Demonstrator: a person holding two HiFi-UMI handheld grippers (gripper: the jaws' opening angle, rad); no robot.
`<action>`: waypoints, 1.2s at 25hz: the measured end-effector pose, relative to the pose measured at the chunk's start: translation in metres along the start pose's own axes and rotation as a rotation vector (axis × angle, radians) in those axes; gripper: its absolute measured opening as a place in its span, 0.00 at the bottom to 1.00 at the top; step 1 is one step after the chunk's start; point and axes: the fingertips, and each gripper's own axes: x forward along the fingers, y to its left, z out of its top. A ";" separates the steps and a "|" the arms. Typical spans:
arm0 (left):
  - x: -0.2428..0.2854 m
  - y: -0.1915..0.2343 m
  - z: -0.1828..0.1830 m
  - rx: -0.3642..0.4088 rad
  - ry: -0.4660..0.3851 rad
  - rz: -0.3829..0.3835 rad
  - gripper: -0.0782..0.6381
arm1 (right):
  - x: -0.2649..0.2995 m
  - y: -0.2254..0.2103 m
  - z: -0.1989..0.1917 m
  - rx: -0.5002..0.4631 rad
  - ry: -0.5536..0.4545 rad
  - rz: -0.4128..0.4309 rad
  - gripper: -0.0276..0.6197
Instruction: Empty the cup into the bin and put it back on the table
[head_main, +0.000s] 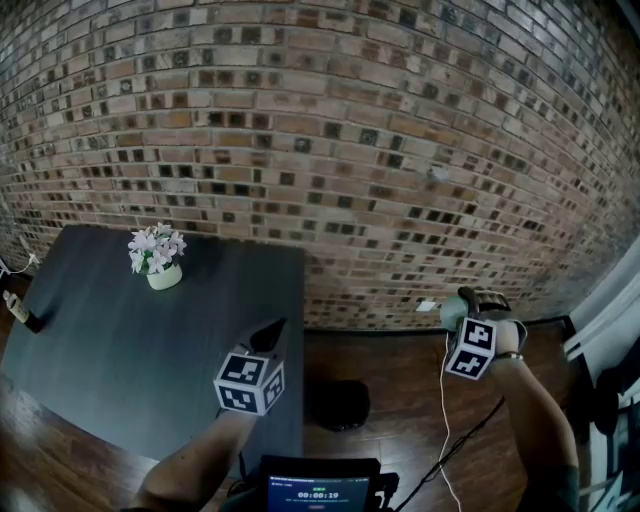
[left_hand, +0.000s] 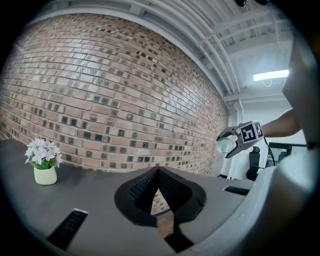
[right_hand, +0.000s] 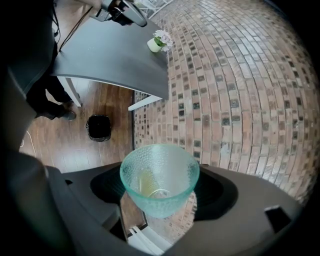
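The right gripper (head_main: 468, 310) has its jaws clamped on the glass cup (right_hand: 159, 175), held in the air over the floor (right_hand: 55, 150); smooth glass could slip from that grip if tilted further. The bin (right_hand: 99, 127) stands well aside below, by the table (head_main: 120, 340) corner, so tipping here would likely miss it. The left gripper (left_hand: 158, 172), jaws together and empty, hovers over the table.

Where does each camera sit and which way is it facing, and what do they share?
Head view: on the person's head, steeply down at table, bin and brick wall; both forearms, left tongs and right tongs show.
Left gripper view: on the left tongs, level across the table towards the wall; own shut jaws, plus right tongs holding the cup.
Right gripper view: on the right tongs, tilted down at floor and bin; own jaws grip the cup.
Shared: flower pot in all three.
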 end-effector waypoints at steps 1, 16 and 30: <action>0.000 0.000 0.000 -0.002 0.000 0.001 0.11 | 0.000 -0.001 0.000 -0.005 0.003 0.001 0.65; -0.006 0.009 -0.003 -0.011 0.008 0.013 0.11 | -0.002 -0.003 0.005 -0.100 0.036 -0.004 0.65; -0.015 0.010 -0.005 -0.021 0.006 0.023 0.11 | -0.007 -0.005 0.002 -0.187 0.075 -0.008 0.65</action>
